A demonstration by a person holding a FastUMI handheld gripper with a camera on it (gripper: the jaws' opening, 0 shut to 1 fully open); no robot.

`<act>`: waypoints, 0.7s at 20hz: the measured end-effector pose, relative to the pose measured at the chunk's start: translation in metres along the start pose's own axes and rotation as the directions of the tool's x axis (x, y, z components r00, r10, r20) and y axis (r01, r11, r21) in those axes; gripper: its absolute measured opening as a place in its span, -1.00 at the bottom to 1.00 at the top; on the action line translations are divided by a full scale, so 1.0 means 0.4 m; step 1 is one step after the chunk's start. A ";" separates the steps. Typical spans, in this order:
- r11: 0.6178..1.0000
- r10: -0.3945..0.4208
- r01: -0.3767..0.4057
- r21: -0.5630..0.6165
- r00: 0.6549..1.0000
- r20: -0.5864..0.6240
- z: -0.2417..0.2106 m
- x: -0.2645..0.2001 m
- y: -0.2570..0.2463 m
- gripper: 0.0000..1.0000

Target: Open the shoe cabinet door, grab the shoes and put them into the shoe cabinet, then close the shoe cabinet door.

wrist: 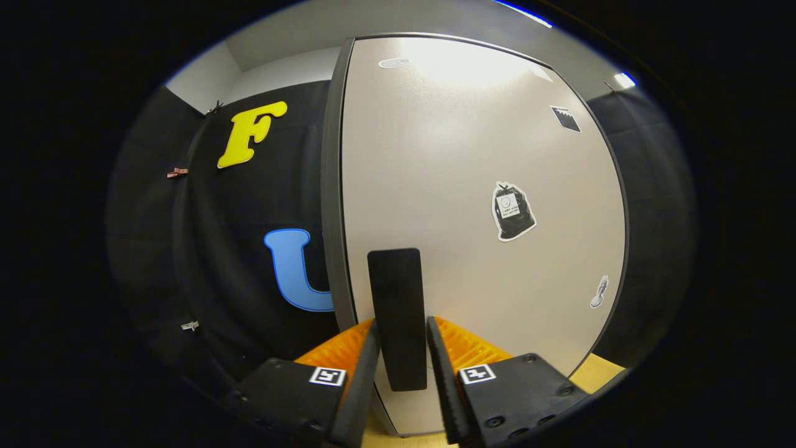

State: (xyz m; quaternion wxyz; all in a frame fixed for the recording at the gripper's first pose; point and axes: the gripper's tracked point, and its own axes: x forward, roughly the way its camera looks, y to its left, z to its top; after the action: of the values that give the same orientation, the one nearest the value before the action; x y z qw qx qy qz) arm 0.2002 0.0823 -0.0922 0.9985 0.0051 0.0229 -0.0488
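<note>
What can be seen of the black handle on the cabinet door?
The handle is a flat, matte black bar with rounded corners, standing upright low on the pale cabinet door, near the door's dark left edge. It looks like plastic or coated metal. It sits between the fingers of the gripper, which stand close on both sides; whether both press on it I cannot tell.

No readable text: the bin-bag sticker (513,211) on the door (448,162) carries a label too small to read; finger tags (328,376) show only square codes.
</note>
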 end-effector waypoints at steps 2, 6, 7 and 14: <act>1.000 -0.006 0.006 -0.011 1.000 0.001 -0.001 0.003 -0.001 -0.13; 0.999 -0.019 0.019 -0.031 1.000 -0.005 -0.001 -0.002 -0.004 -0.36; 0.999 -0.024 0.024 -0.042 1.000 -0.008 -0.002 -0.001 -0.004 -0.36; 0.996 0.029 -0.031 -0.083 0.999 -0.027 -0.001 -0.055 -0.001 -0.36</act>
State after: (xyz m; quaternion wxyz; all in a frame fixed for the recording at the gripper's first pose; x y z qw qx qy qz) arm 0.1782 0.0841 -0.0916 0.9981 -0.0356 0.0376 -0.0328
